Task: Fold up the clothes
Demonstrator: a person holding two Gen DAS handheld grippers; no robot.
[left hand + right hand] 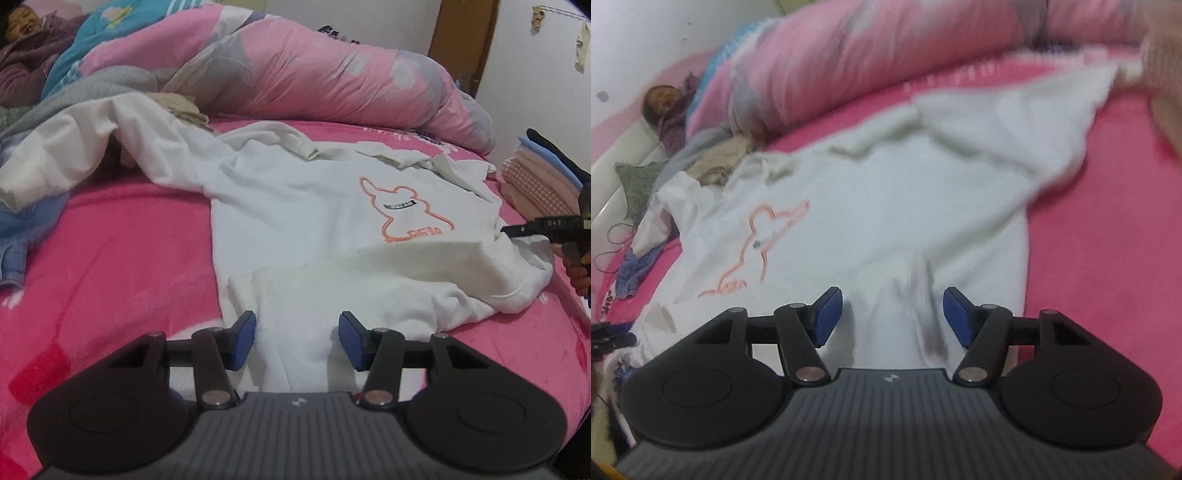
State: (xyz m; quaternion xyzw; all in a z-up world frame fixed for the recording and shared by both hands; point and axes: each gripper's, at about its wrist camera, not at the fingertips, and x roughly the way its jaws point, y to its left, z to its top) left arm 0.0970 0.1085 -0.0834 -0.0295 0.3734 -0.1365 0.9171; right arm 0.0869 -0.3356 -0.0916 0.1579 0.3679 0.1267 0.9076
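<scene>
Bed, pink blanket cover: carried the whole lot, with a rolled pink quilt across the upper part of the left wrist frame. White sweatshirt, the garment in hand: lay spread front-up across the middle of the bed, an orange outline animal print at centre right of that frame; one sleeve trailed loose toward the upper left, the other side was bunched and turned over at the right, and the hem was rumpled at lower centre. Judged barely begun: no clean fold showed, sleeves and body remained to be folded. Stack of folded clothes: sat at the right edge of the left wrist frame, suggesting other items were finished. Blue garment: lay unfolded at the left edge, apparently awaiting its turn. Left hand-held gripper: released, jaws spread wide over the hem, gripping nothing. Right hand-held gripper: likewise released, jaws apart either side of a raised ridge of white cloth; that view was motion-blurred.
</scene>
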